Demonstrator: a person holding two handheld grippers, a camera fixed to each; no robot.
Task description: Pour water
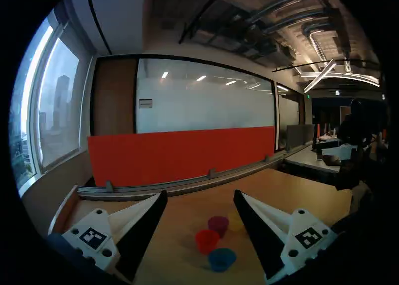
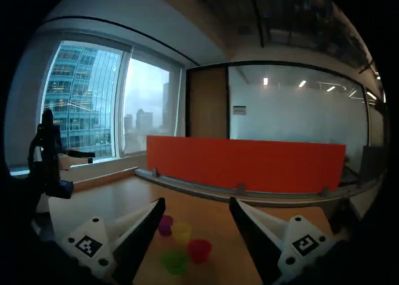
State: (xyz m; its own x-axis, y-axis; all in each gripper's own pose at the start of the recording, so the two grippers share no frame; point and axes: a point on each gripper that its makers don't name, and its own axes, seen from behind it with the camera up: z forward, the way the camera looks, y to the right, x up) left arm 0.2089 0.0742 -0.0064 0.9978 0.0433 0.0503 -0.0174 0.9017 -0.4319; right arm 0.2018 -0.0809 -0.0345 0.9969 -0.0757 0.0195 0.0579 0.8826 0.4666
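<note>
Cluster of small cups [image 1: 218, 225] stands upright on the wooden table [image 1: 299, 195], ahead of and below both grippers. Left gripper [image 1: 199, 193], fingers wide apart and empty, has the red cup [image 1: 206, 240] centred under its gap; right gripper [image 2: 196, 200], likewise spread and empty, frames yellow cup [image 2: 181, 231] and green cup [image 2: 174, 261] between its fingers. Reach is probably forward and down for either; nearer hand cannot be told.

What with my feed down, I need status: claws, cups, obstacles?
Left claw open, empty. Right claw open, empty. Cups clustered on desk ahead, untouched. Nothing blocking them.
</note>
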